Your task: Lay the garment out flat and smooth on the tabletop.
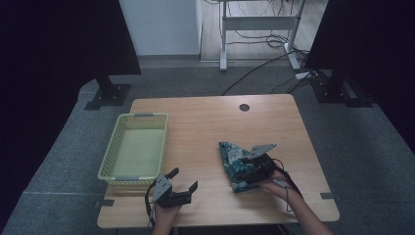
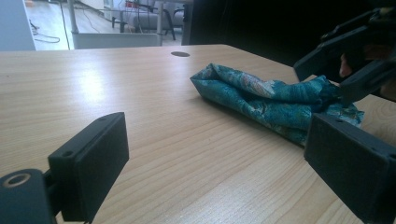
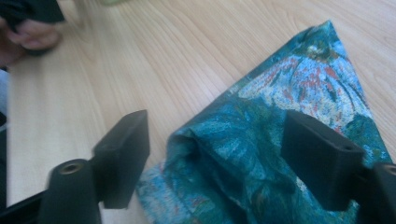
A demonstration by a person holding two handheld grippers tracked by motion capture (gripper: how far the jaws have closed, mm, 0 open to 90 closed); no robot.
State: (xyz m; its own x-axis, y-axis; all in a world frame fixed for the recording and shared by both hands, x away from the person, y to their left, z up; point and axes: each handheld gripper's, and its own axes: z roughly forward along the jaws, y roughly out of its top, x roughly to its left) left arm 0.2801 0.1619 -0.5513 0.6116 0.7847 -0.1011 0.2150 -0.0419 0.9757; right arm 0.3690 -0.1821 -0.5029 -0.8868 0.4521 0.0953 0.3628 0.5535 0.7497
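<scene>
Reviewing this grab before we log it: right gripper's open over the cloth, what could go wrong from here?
1. The right gripper stands open over a bunched fold of the cloth; closing may pinch one layer, so the rest may sag or unfold on lifting.
2. The basket sits across the table, past the open left gripper; a trailing cloth could drag or snag.

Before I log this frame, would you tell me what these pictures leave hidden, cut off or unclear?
- Cloth: in the high view, its near part sits under the right gripper.
- Cloth, right gripper view: the bottom edge cuts it off, and the image is blurred.
- Basket: its near wall's inside is hidden by the rim.
- Left gripper: the hand covers its rear.
</scene>
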